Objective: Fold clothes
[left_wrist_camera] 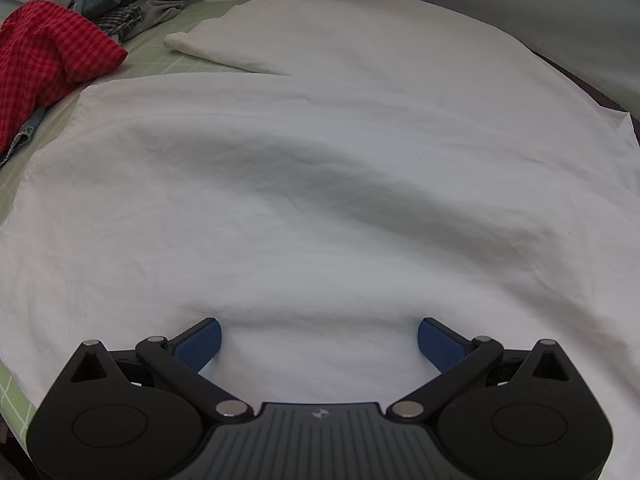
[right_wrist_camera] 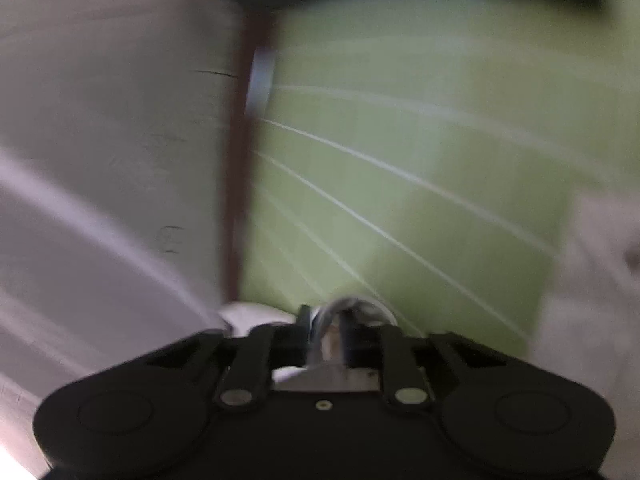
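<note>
At the far left edge of the green gridded mat (left_wrist_camera: 176,54) a red checked garment (left_wrist_camera: 44,60) is seen heaped, with a grey and denim pile of clothes (left_wrist_camera: 108,4) just behind it toward the far left corner, both well apart from the action. Most of the mat is taken up by the white garment (left_wrist_camera: 320,168), spread flat, its long axis apparently running from the near edge toward the far right, where a folded-over white portion (left_wrist_camera: 256,36) is laid across it. The left gripper (left_wrist_camera: 319,342) is pointed steeply down at the near hem of that white cloth, its blue pads (left_wrist_camera: 200,344) spread wide, tips resting on or just over the fabric, nothing pinched between them. So the cloth lies straight ahead of and beneath the left tongs, and that hand is judged the nearer one to the bulk of the garment. Over to the right wrist view, heavily smeared: the right gripper (right_wrist_camera: 326,320) is drawn nearly shut, and a pale sliver of something, likely a white cloth edge, is caught between the jaws, though the blur forbids certainty. Bare mat (right_wrist_camera: 420,160) is seen ahead of it, with white fabric (right_wrist_camera: 592,280) at the right margin. The coming fold is judged to hinge on the right corner being carried across the long axis while the near hem is pinned by the left.
</note>
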### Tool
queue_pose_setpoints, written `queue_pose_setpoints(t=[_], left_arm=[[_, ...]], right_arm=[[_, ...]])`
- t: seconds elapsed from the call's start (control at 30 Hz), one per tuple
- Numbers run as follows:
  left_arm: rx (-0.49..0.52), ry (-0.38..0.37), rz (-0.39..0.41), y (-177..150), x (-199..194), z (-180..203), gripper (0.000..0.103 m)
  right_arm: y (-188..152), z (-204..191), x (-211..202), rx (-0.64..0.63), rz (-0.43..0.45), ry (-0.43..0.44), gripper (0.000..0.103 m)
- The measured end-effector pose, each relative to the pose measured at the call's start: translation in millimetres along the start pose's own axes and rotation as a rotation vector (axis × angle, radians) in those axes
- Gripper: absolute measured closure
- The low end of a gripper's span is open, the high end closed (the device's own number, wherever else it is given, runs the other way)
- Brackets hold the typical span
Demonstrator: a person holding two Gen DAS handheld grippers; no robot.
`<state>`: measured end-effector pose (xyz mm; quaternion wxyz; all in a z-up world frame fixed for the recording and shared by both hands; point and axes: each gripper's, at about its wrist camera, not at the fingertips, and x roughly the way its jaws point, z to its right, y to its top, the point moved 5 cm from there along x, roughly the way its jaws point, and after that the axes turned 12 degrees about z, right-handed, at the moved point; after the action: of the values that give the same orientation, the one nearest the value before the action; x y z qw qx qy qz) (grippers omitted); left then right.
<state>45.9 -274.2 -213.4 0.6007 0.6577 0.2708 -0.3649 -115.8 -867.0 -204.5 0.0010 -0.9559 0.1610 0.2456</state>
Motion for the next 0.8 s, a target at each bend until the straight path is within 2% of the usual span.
queue_pose_setpoints(t=[0.07,0.13,0.17,0.2,0.23,0.27,0.3,0.33,0.37,0.4,0.47,0.53,0.63,0.73,0.8], left_arm=[[0.0,0.0,0.002,-0.1,-0.2,-0.1,0.0],[0.0,0.0,0.001,-0.1,0.1,-0.3,0.0],[-0.004,0.003,0.001,0.3,2.1,1.4,0.0],[-0.004,0.003,0.0,0.2,2.1,1.5,0.0],[-0.004,0.003,-0.002,0.2,2.1,1.5,0.0],[-0.004,0.003,-0.003,0.1,2.0,1.6,0.0],[-0.004,0.003,-0.004,0.2,1.8,1.7,0.0],[-0.004,0.003,-0.005,0.2,1.5,1.9,0.0],[-0.004,0.003,-0.006,0.3,1.3,1.9,0.0],[-0.004,0.003,-0.006,0.1,1.0,1.8,0.0],[-0.004,0.003,-0.005,-0.4,0.4,1.6,0.0],[0.0,-0.001,-0.002,-1.3,-0.9,-1.2,0.0],[-0.002,0.001,0.003,-2.0,-1.2,-1.2,0.0],[-0.004,0.002,0.008,-3.4,-2.0,-1.4,0.0],[-0.005,0.003,0.009,-3.7,-2.2,-1.5,0.0]], right_arm=[[18.6,-35.3,-9.3,-0.056,0.07,0.138,0.098],[41.8,-73.3,-20.7,-0.173,0.165,0.214,0.098],[53.2,-86.5,-22.5,-0.231,0.206,0.218,0.098],[64.4,-95.2,-20.9,-0.286,0.24,0.198,0.097],[75.7,-103.9,-19.4,-0.34,0.273,0.178,0.092],[84.8,-108.6,-12.5,-0.409,0.285,0.122,0.087],[89.2,-107.9,-1.2,-0.496,0.255,0.028,0.058],[91.6,-105.6,9.8,-0.586,0.206,-0.073,0.041],[91.2,-102.8,16.8,-0.679,0.161,-0.166,0.042],[88.3,-98.4,14.2,-0.759,0.131,-0.219,0.041],[78.7,-89.3,-13.2,-0.851,0.14,-0.205,0.039],[68.9,-80.1,-42.2,-0.91,0.164,-0.177,0.026],[57.2,-57.2,-92.2,-0.927,0.245,-0.2,0.023],[45.0,-22.2,-142.4,-0.9,0.34,-0.281,0.019],[35.9,8.0,-169.4,-0.838,0.365,-0.343,0.019]])
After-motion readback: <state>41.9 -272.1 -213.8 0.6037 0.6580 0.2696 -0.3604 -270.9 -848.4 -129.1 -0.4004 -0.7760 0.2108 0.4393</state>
